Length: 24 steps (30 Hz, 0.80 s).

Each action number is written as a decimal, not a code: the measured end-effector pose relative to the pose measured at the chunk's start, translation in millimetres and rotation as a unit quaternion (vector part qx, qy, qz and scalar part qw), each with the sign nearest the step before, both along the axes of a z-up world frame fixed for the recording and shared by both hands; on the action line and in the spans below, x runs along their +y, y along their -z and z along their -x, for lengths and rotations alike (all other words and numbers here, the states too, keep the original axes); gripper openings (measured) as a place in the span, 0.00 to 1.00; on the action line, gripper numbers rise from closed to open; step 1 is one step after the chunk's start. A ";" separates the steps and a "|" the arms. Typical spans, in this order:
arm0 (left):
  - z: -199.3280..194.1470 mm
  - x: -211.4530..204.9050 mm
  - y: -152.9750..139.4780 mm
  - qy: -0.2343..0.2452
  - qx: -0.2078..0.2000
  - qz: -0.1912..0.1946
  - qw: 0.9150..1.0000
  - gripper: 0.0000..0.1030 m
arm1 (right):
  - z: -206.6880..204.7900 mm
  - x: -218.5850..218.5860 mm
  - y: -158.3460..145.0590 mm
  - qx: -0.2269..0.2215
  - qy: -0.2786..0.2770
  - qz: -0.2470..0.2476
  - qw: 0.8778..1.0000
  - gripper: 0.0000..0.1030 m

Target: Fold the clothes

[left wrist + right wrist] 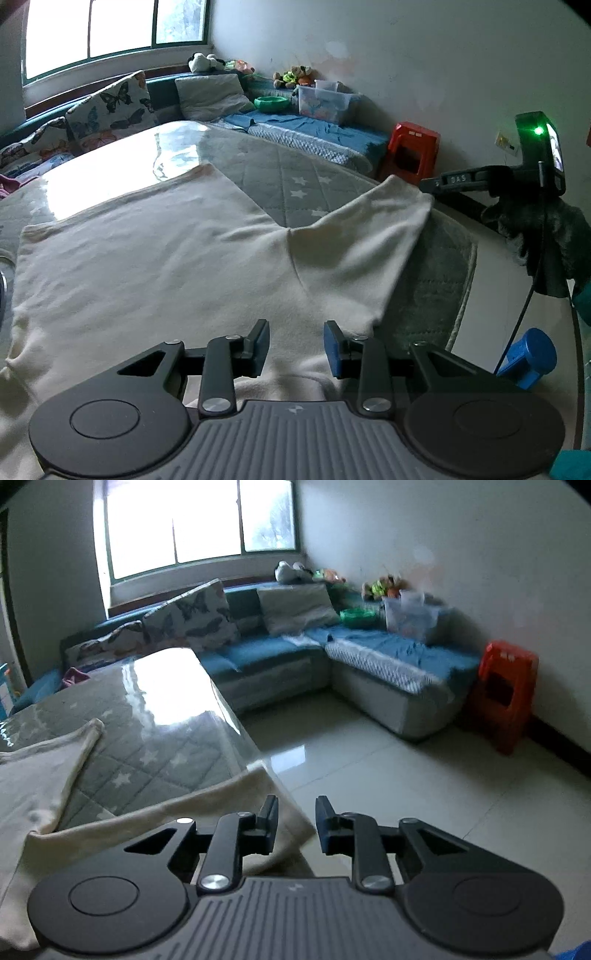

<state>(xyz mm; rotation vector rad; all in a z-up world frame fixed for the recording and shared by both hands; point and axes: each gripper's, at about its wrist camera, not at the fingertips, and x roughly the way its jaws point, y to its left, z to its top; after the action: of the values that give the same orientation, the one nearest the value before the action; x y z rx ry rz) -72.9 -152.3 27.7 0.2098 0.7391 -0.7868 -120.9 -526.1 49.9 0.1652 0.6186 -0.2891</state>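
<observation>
Cream T-shirt (pixel 155 266) lies spread – both the left gripper (pixel 295 345) and right gripper (pixel 296 821) gape empty; its sleeve (pixel 365 240) near the table edge (pixel 236 716) could slip off.

My left hand-held gripper (pixel 295 345) is a black-and-grey tool: a ribbed grey centre plate at 6 o'clock carrying a small pale logo, flanked by two round black discs, with black link arms pinned by silver screws reaching up to blue-padded fingers (pixel 331 341). A blue plastic cylinder (pixel 529 357) juts out at 4 o'clock, a thin black cable running past it. My right hand-held gripper (pixel 295 821) has the same build: ribbed grey plate, black discs, silver screws. Seen from the left wrist at 3 o'clock, its black body carries a glowing green light (pixel 538 130) and white lettering, gripped by my dark fuzzy glove (pixel 546 240) above a teal sleeve (pixel 583 295).
</observation>
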 end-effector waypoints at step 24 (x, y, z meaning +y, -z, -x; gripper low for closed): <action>23.8 92.2 5.2 -0.082 0.019 -0.011 0.996 0.30 | -3.1 216.0 0.6 0.051 -0.484 0.021 0.873 0.26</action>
<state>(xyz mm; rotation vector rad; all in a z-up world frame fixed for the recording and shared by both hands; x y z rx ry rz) -96.7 -60.1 22.5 0.1523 0.7903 -0.6288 -117.7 -310.1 49.3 -0.2144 0.7279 0.6687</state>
